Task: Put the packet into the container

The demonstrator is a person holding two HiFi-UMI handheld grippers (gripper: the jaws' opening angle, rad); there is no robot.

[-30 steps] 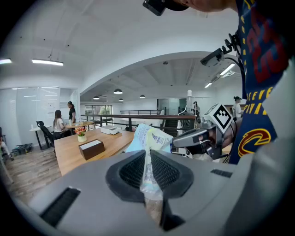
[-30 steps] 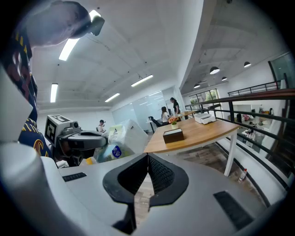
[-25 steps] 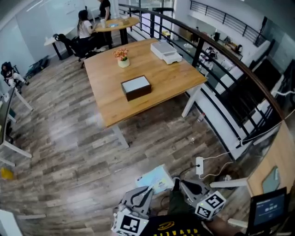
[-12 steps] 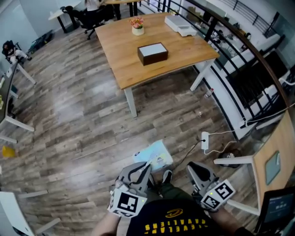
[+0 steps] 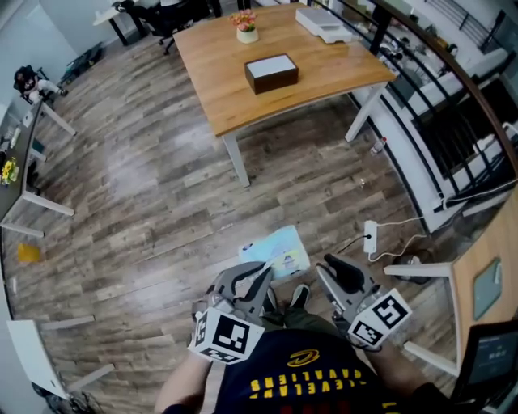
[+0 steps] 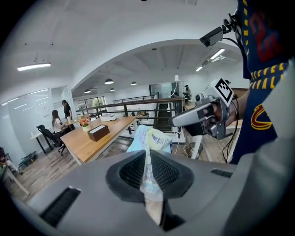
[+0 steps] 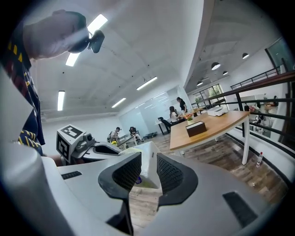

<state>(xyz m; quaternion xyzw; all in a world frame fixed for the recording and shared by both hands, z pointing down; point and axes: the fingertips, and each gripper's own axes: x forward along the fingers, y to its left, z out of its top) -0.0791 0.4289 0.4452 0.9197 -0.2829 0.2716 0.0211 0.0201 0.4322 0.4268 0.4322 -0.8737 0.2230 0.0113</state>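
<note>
Packet (image 5: pixel 276 253), pale blue and white, soft plastic, is pinched by one edge in my left gripper (image 5: pixel 257 280). Those jaws are clenched tight on it, and the rest of the packet sticks out forward over the wood floor (image 5: pixel 146 186). My right gripper (image 5: pixel 338 273) is just beside it, jaws opening, with nothing between the pads. In the right gripper view the packet only shows through the gap past the tips, not touched. The container (image 5: pixel 272 73), a dark box with a white top, sits on the wooden table (image 5: pixel 227 97), well apart from me across the floor. I can't tell from here if that white top is a lid or an open inside. So, my read: the packet is picked and the carry is not yet done. To do the step well, I'd hold the left pinch firm, since the grip is on a thin edge and the packet looks floppy and could slide out if swung. I'd walk up to the near side of the table and bring the packet flat over the box before letting go. The right gripper is free, good for steadying the box or lifting a lid if there is one. A power strip (image 5: pixel 371 238) and its cable lie on the floor at my right, so I'd step clear of them. A flower pot (image 5: pixel 246 24) stands behind the box, not in the way.
</note>
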